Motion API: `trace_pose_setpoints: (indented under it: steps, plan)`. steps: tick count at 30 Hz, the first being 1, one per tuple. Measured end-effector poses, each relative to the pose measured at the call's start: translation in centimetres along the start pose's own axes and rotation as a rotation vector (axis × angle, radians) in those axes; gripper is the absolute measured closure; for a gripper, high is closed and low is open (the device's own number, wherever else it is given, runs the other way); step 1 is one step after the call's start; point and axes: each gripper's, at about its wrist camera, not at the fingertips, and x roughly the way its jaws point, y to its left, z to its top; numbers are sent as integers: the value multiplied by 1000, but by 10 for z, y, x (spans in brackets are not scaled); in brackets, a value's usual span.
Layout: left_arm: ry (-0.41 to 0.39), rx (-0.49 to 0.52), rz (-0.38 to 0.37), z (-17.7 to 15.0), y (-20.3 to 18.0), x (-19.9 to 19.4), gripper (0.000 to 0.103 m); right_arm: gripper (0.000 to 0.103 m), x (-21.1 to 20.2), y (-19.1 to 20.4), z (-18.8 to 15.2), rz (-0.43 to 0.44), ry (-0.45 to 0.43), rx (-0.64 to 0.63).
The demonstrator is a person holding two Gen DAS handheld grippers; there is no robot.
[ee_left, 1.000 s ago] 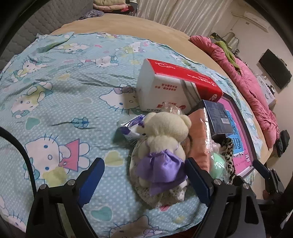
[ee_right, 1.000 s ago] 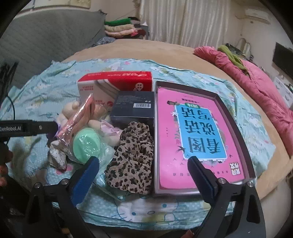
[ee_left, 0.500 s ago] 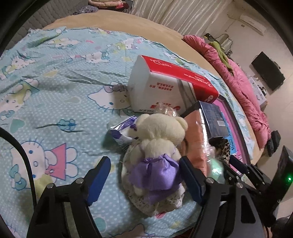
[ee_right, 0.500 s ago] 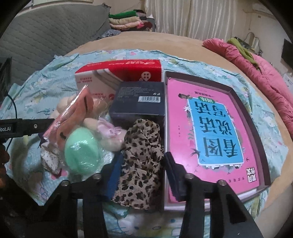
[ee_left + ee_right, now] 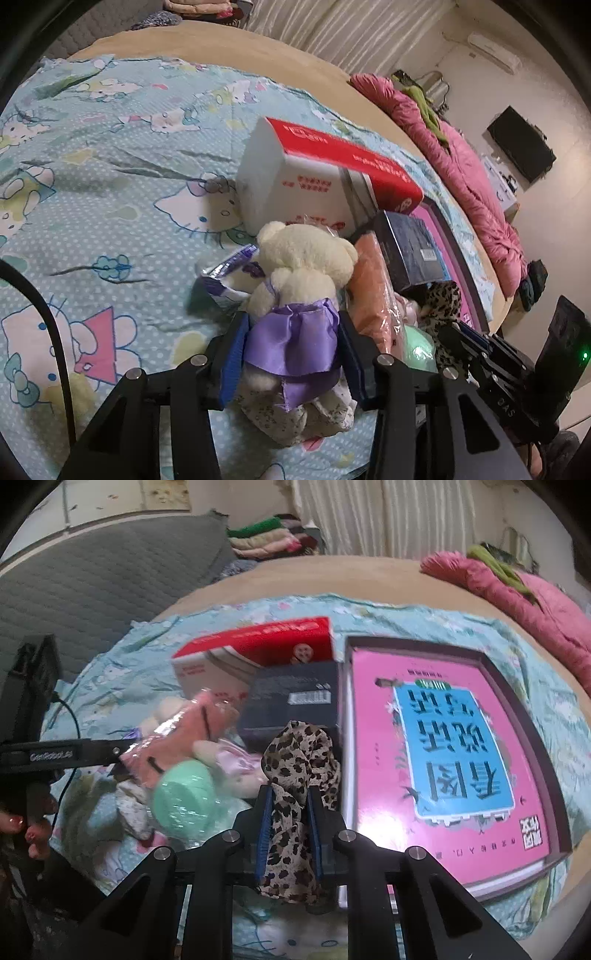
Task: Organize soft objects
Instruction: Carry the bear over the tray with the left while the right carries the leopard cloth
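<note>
My left gripper (image 5: 291, 332) is shut on a cream teddy bear (image 5: 303, 258) in a purple dress, gripping it at the waist on the Hello Kitty bedsheet (image 5: 110, 184). My right gripper (image 5: 290, 812) is shut on a leopard-print cloth (image 5: 295, 760) and holds it bunched upright between the blue pads. The leopard cloth also shows in the left wrist view (image 5: 441, 302). An orange soft item in clear plastic (image 5: 184, 734) and a mint green round puff (image 5: 183, 801) lie between the two grippers. The bear is mostly hidden in the right wrist view.
A red and white tissue pack (image 5: 325, 177) and a dark blue box (image 5: 410, 251) stand behind the soft things. A pink book in a dark tray (image 5: 443, 746) lies to the right. A pink quilt (image 5: 461, 173) runs along the bed's far right edge.
Both grippers were open a second ago. The left closed on the teddy bear's waist. The right moved in and closed on the leopard cloth, pulling it upward.
</note>
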Motion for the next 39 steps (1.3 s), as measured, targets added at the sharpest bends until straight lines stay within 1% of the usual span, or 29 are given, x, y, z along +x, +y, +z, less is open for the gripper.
trace_pose_setpoints:
  steps: [5, 9, 14, 17, 20, 29, 39]
  plan:
    - [-49, -10, -8, 0, 4, -16, 57, 85, -7, 0, 4, 8, -35, 4]
    - [-88, 4, 14, 1, 3, -30, 57, 85, -15, 0, 7, 13, -68, 6]
    - [-114, 24, 37, 0, -2, -42, 57, 85, -23, 0, 10, 15, -101, 13]
    - [-120, 17, 22, 1, -8, -49, 57, 85, -27, -4, 11, 14, -116, 28]
    - [-137, 38, 32, 0, -18, -56, 57, 85, -33, -7, 12, 17, -136, 44]
    - [-144, 104, 30, 1, -60, -65, 57, 85, -53, -21, 15, 6, -206, 78]
    - [-140, 200, 29, 2, -117, -63, 57, 86, -76, -42, 17, -6, -283, 129]
